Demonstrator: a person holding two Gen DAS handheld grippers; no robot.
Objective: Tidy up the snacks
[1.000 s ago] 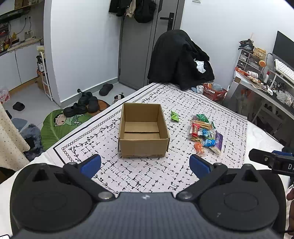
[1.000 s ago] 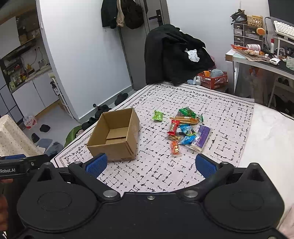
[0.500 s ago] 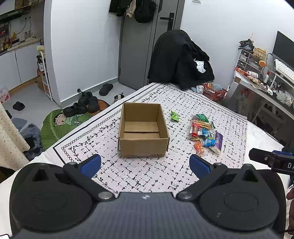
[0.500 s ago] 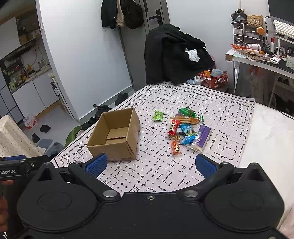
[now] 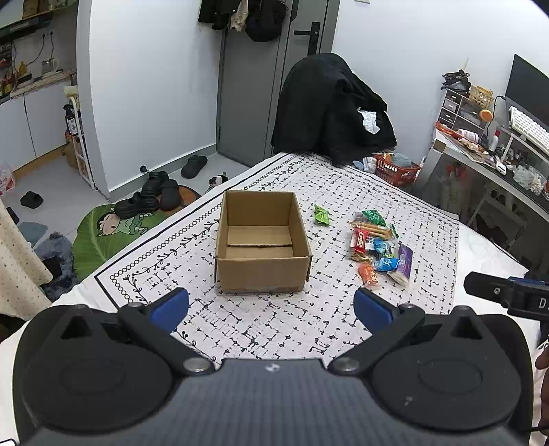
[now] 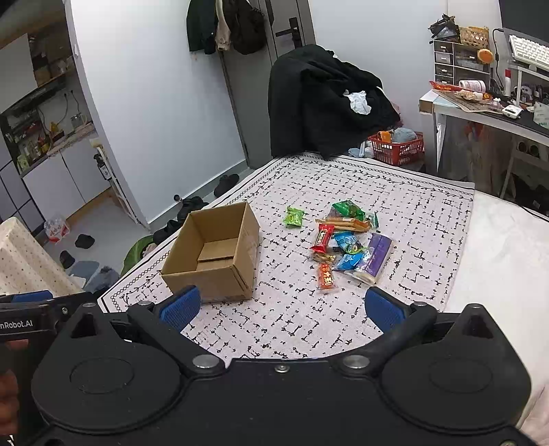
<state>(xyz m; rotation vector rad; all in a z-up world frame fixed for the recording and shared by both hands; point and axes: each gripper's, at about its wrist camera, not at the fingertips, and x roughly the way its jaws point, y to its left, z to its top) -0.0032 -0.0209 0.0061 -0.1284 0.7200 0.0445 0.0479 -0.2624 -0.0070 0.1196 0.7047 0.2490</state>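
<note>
Both tongs spread wide, nothing gripped, held above the near edge of the patterned cloth.
Left tongs (image 5: pixel 271 305) and right tongs (image 6: pixel 280 307) empty. Cardboard box (image 5: pixel 261 245) open, centre frame, nothing visible inside. Snack pile (image 5: pixel 379 248) right of box on patterned cloth (image 5: pixel 274 329); green packet (image 5: pixel 321 215) apart, between them.

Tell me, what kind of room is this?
Probably a small bedroom or studio flat: a cluttered white desk, dark coats hanging on the grey door, and black slippers on the floor.

Open, empty cardboard box (image 5: pixel 262 247) stands left of heaped snack packets (image 5: pixel 377 245).
</note>
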